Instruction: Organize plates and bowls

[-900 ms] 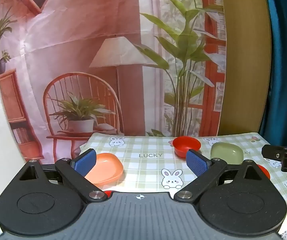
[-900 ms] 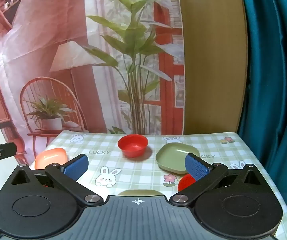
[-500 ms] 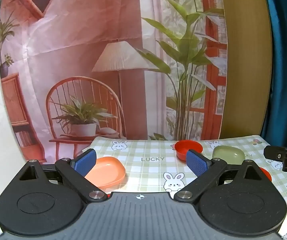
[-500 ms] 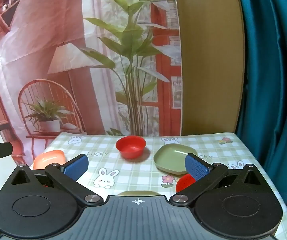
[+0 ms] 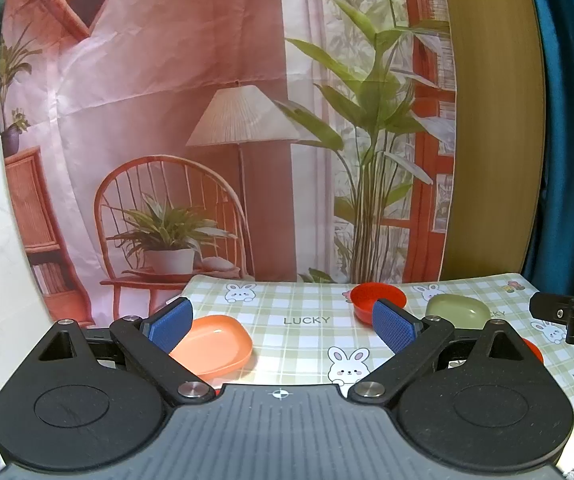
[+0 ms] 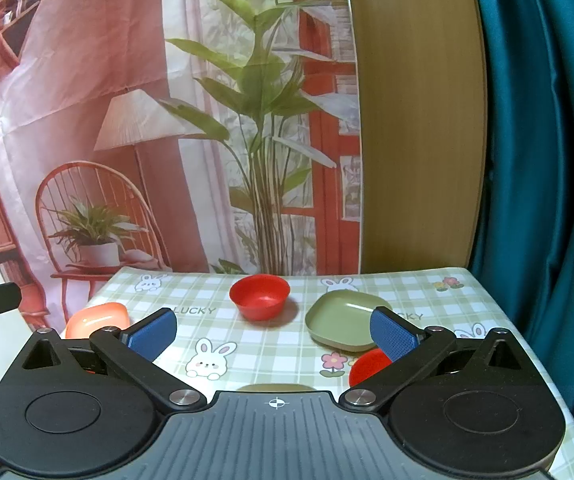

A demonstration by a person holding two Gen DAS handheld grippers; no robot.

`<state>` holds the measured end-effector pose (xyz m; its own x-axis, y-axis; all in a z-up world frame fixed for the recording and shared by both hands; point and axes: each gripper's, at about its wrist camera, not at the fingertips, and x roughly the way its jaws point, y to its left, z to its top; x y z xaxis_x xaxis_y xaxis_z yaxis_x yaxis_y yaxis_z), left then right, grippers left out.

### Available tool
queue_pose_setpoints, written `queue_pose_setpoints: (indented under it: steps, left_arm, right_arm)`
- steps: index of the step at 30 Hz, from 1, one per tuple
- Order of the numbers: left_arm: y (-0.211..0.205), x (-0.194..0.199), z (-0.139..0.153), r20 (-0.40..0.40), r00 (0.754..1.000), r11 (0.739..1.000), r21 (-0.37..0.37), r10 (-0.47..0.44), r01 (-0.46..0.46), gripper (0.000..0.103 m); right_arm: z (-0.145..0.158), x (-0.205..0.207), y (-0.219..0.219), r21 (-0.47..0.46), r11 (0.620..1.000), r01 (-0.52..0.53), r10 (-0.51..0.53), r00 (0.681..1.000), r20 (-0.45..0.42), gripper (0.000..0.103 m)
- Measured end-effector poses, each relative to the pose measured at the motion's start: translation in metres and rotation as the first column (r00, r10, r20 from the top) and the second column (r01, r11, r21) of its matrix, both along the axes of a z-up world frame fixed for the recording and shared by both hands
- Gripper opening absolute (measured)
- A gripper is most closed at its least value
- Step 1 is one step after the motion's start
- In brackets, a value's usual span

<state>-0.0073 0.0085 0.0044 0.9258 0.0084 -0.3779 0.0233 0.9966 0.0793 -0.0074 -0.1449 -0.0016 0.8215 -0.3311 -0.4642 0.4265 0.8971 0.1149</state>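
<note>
red bowl upright; green plate beside it.

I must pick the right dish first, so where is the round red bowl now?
In the right wrist view, the round red bowl stands at the table's far middle, left of the green squarish plate and right of the orange plate.

Left tongs: jaws spread wide, blue pads facing inward, nothing between them. Body level, pointing forward, held above the near edge of the surface.

Right tongs: jaws likewise spread wide, blue pads bare, nothing gripped. Level, aimed forward, held above the near edge.

In the left wrist view a black tip of the right tongs shows at the right edge; in the right wrist view a black tip of the left tongs shows at the left edge. The two are side by side, well apart.
</note>
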Motion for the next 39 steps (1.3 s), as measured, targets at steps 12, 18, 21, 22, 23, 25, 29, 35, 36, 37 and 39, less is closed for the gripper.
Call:
queue_pose_setpoints:
  steps: [12,18,21,22,23,25,29,35,36,37,39]
  left_arm:
    - [0.0012,-0.0004,-0.0014,0.000,1.000,1.000,-0.003,0.003,-0.003,0.098]
    - [0.0022,-0.0002,-0.0019,-0.002,1.000,1.000,-0.005,0.003,-0.003,0.098]
    - [0.0021,0.0003,-0.0018,-0.003,1.000,1.000,-0.007,0.005,-0.005,0.098]
    - [0.0021,0.0004,-0.0017,-0.003,1.000,1.000,-0.006,0.004,-0.005,0.098]
    - [0.0026,0.0002,-0.0019,-0.002,1.000,1.000,-0.007,0.003,-0.003,0.098]
    - [0.0003,0.0002,-0.0021,-0.001,1.000,1.000,-0.007,0.006,-0.006,0.098]
    - [-0.0002,-0.0003,-0.0022,-0.004,1.000,1.000,-0.008,0.008,-0.008,0.098]
    - [0.0003,-0.0009,-0.0022,-0.003,1.000,1.000,-0.009,0.009,-0.009,0.098]
    - [0.0002,-0.0007,-0.0019,-0.004,1.000,1.000,-0.009,0.009,-0.009,0.098]
    - [0.0004,-0.0010,-0.0020,-0.004,1.000,1.000,-0.009,0.009,-0.009,0.098]
    - [0.0006,-0.0012,-0.0019,-0.004,1.000,1.000,-0.010,0.009,-0.009,0.098]
  right_arm:
    - [0.0017,-0.0012,0.0008,-0.001,1.000,0.005,-0.005,1.000,0.005,0.103]
    - [0.0021,-0.0013,0.0005,-0.002,1.000,0.006,-0.006,1.000,0.006,0.103]
    - [0.0025,-0.0014,0.0000,-0.002,1.000,0.005,-0.005,1.000,0.006,0.103]
    - [0.0025,-0.0014,0.0000,-0.002,1.000,0.006,-0.006,1.000,0.006,0.103]
    - [0.0031,-0.0014,-0.0007,-0.002,1.000,0.005,-0.005,1.000,0.006,0.103]
    - [0.0027,-0.0013,-0.0004,-0.003,1.000,0.005,-0.005,1.000,0.006,0.103]
    - [0.0035,-0.0019,-0.0011,-0.002,1.000,0.006,-0.006,1.000,0.007,0.103]
    - [0.0030,-0.0020,-0.0006,-0.003,1.000,0.006,-0.006,1.000,0.008,0.103]
    - [0.0033,-0.0021,-0.0010,-0.003,1.000,0.006,-0.006,1.000,0.008,0.103]
    - [0.0037,-0.0023,-0.0015,-0.003,1.000,0.007,-0.007,1.000,0.008,0.103]
    - [0.0041,-0.0025,-0.0019,-0.003,1.000,0.007,-0.007,1.000,0.008,0.103]
